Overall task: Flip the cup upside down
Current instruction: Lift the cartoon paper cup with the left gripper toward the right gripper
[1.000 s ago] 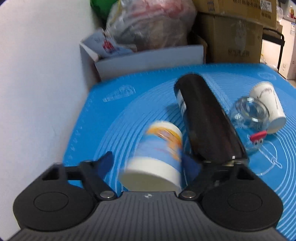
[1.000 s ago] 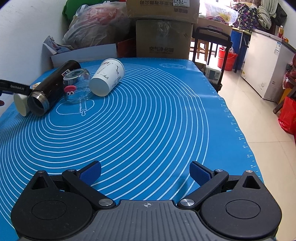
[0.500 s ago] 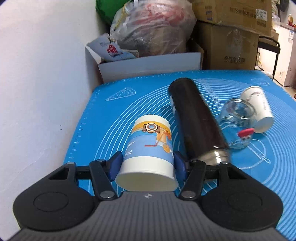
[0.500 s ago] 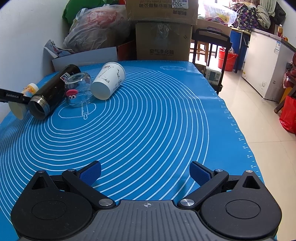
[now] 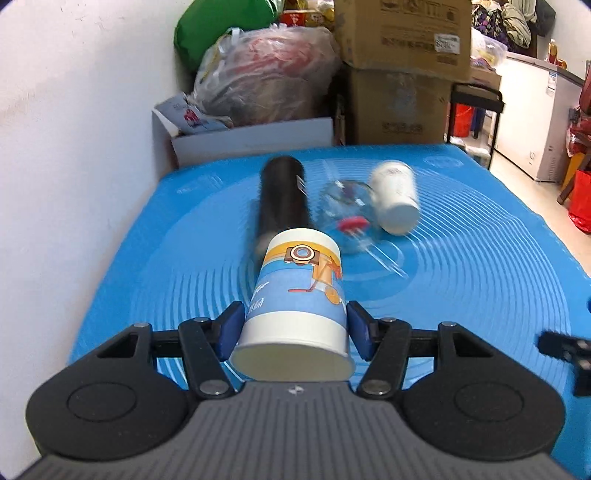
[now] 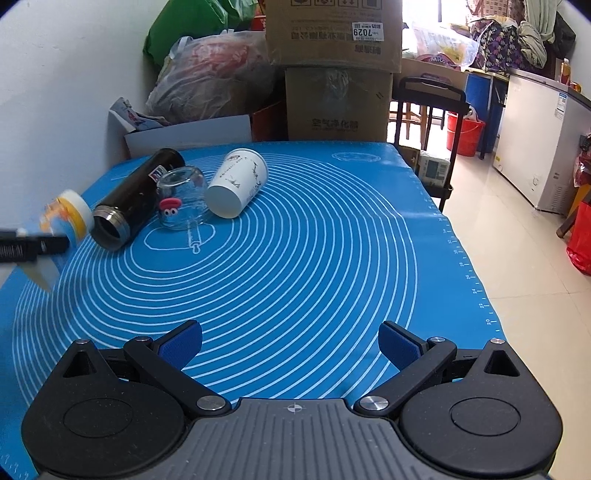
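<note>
1. Cup [image 5: 295, 295] is clamped between my left jaws [image 5: 293, 328], blue pads pressed on both its sides near the open rim, mouth facing me and base pointing away.
2. A second ago it sat blurred between spread pads on the blue mat [image 5: 480, 280]; half a second ago the pads had closed on it low by the wall. Now it is raised clear of the mat and carried out toward the middle, so the black flask [image 5: 282, 195] lies behind it rather than beside it.
3. From the right wrist view the cup [image 6: 68, 216] shows at the far left, held up in the air beside the flask's [image 6: 136, 199] steel mouth.
4. My right jaws [image 6: 290, 345] are spread wide with nothing between them, hovering over the near edge of the desk, same as before.
5. The glass jar [image 6: 183, 197] with its red cartoon sticker and the white paper cup [image 6: 238, 182] lie on their sides, unmoved.
6. Writing: the cup's blue band carries white lettering too blurred to read. A label on the top cardboard box [image 6: 332, 33] reads "7029"; the lower box [image 6: 336, 103] bears Chinese characters.
</note>
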`<action>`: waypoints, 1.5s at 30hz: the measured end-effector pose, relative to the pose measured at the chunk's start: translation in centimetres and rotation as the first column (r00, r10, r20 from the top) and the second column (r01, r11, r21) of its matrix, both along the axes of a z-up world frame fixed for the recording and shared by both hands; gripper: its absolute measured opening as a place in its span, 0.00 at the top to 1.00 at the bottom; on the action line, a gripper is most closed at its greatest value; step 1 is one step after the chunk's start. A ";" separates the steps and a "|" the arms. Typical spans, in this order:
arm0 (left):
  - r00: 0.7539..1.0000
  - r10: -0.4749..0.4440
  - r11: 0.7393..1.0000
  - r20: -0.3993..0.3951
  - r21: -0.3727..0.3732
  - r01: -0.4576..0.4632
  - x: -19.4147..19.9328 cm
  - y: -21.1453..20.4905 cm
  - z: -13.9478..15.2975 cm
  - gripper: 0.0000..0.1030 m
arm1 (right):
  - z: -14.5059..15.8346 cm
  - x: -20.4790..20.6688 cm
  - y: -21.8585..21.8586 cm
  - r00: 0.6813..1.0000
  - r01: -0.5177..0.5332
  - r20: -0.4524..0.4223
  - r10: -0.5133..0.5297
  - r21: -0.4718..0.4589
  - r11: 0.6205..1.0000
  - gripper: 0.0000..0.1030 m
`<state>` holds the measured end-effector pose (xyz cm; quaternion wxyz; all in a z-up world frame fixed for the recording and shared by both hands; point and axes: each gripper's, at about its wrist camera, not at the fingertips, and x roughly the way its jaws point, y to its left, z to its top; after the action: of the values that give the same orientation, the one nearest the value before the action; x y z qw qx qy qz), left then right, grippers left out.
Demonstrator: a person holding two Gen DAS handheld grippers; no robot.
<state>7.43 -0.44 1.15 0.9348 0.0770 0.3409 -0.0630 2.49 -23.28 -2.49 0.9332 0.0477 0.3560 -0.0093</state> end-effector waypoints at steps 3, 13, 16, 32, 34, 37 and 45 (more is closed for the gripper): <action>1.000 -0.002 1.000 -0.017 -0.008 0.002 -1.4 -1.3 -0.9 0.41 | 0.2 -0.3 -0.2 1.000 -0.006 0.000 0.006 0.006 1.000 0.00; 0.999 0.004 1.000 -0.052 -0.002 -0.004 -1.5 -3.6 -3.8 0.41 | 0.0 -0.5 -0.5 1.000 0.007 -0.013 -0.007 0.008 1.000 0.00; 0.999 0.006 1.000 -0.054 0.003 -0.006 -1.4 -3.7 -3.8 0.40 | -0.2 -0.2 -0.5 1.000 0.009 -0.022 -0.009 0.005 1.000 0.00; 0.999 0.016 1.000 -0.034 0.014 -0.016 -1.6 -3.3 -3.1 0.17 | -0.4 -0.2 -0.5 0.999 0.006 -0.031 -0.006 0.016 1.000 0.00; 0.999 0.016 1.000 -0.031 0.012 -0.015 -1.8 -3.1 -2.9 0.17 | -0.4 -0.2 -0.4 0.999 0.003 -0.032 -0.003 0.018 1.000 0.00; 1.000 0.011 1.000 -0.026 -0.004 -0.011 -2.1 -2.5 -2.2 0.17 | -0.1 -0.2 0.0 0.999 -0.006 -0.038 0.006 0.022 1.000 0.00; 0.998 0.038 0.999 0.054 -0.039 -0.036 -3.5 0.7 1.4 0.13 | 1.9 0.9 1.4 0.995 -0.068 -0.066 0.075 0.097 0.993 0.00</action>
<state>3.90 0.23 2.58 0.9461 0.0544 0.3153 -0.0499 3.39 -21.93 -0.55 0.9167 0.0785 0.3898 0.0394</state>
